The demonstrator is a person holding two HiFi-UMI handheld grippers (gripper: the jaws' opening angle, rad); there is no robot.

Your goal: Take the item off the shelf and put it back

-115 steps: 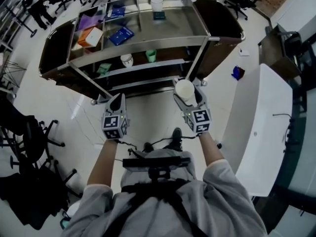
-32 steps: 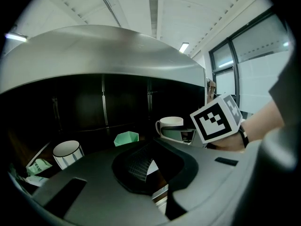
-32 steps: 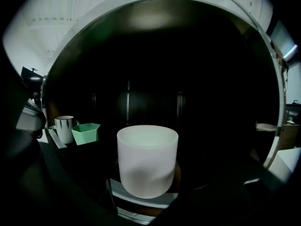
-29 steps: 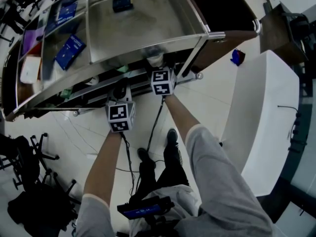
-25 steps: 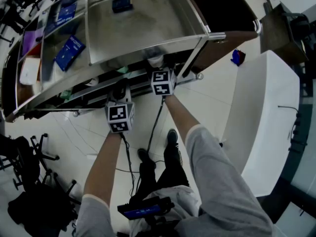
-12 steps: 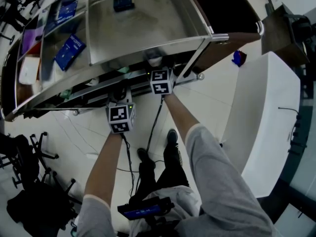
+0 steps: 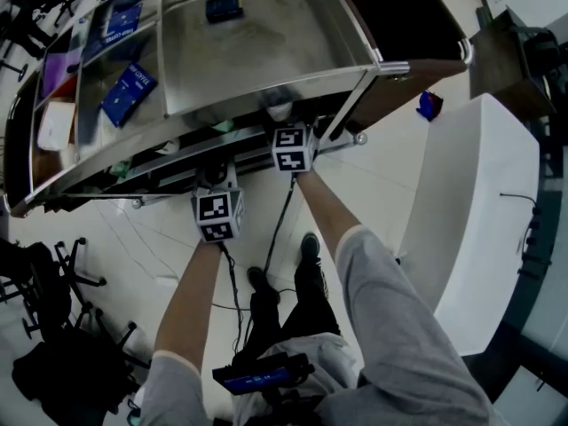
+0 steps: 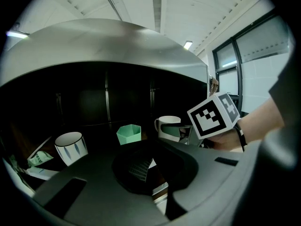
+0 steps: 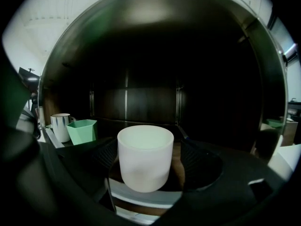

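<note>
A plain white cup (image 9: 145, 157) stands on the front edge of the steel cart's middle shelf (image 9: 141, 197), under the top tray (image 7: 266, 51). My right gripper (image 9: 148, 166) is around it. Its jaws have just been opening a little, and a thin gap shows beside the right pad (image 9: 196, 158). In the head view that gripper (image 7: 286, 127) reaches under the tray, where the cup (image 7: 280, 111) is barely seen. The left gripper (image 8: 150, 171) hangs before the same shelf, jaws apart and empty. It is left of the cup (image 8: 167, 127) and shows in the head view as well (image 7: 213, 171).
On the same shelf, left of the white cup, stand a green faceted cup (image 9: 83, 130) and a striped mug (image 9: 61, 126). Blue packets (image 7: 129, 82) and a dark box (image 7: 222, 7) lie on the top tray. A white table (image 7: 470, 220) stands at the right and office chairs (image 7: 44, 282) at the left.
Since the oldest frame the right gripper has carried the white cup from in front of the cart to under its top tray. Over the last second both hands barely shifted.
</note>
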